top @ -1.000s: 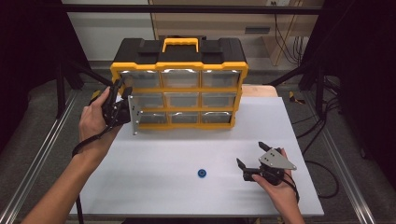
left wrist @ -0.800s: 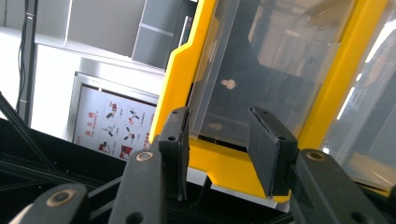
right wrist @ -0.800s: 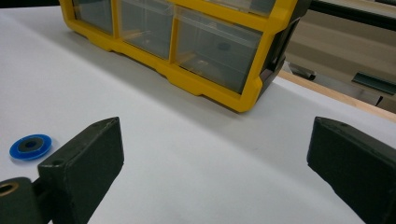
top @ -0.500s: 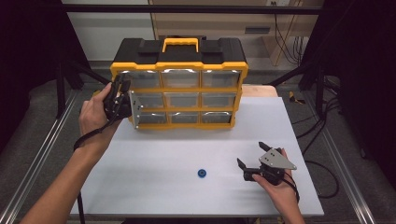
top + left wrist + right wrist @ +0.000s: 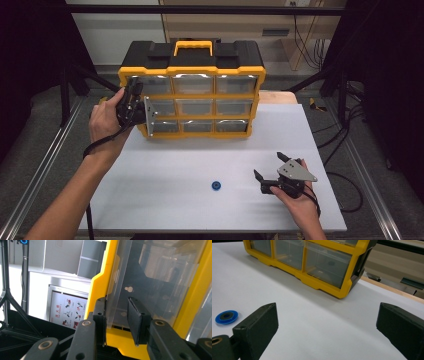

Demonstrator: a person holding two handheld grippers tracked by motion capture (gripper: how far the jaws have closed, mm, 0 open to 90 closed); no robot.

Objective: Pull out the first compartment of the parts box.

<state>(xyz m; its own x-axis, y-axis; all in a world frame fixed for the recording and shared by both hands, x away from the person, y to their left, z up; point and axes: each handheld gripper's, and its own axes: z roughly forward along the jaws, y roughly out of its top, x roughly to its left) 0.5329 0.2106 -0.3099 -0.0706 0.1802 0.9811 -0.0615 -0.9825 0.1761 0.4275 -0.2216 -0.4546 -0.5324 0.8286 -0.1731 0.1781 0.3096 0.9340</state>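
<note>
A yellow and black drawer organizer (image 5: 192, 70) with clear drawers stands at the back of the white table (image 5: 175, 160). My left gripper (image 5: 137, 92) is at its top left drawer (image 5: 155, 85). In the left gripper view the jaws have just been closing around that drawer's clear front lip (image 5: 113, 297). The left pad touches it and a gap remains at the right pad, so the left gripper (image 5: 116, 302) is still open. My right gripper (image 5: 268, 165) rests open on the table at the front right, holding nothing. A small blue disc (image 5: 216, 186) lies to its left.
In the right gripper view, the organizer's lower drawers (image 5: 327, 265) lie ahead past the wide-open right gripper (image 5: 327, 312), with the blue disc (image 5: 226, 316) at the left. A wooden board (image 5: 277, 97) sits behind the organizer. Metal rails and cables run beside the table.
The left hand has lifted its gripper from the middle drawer's height up to the top left drawer. The right hand and the blue disc have stayed put.
</note>
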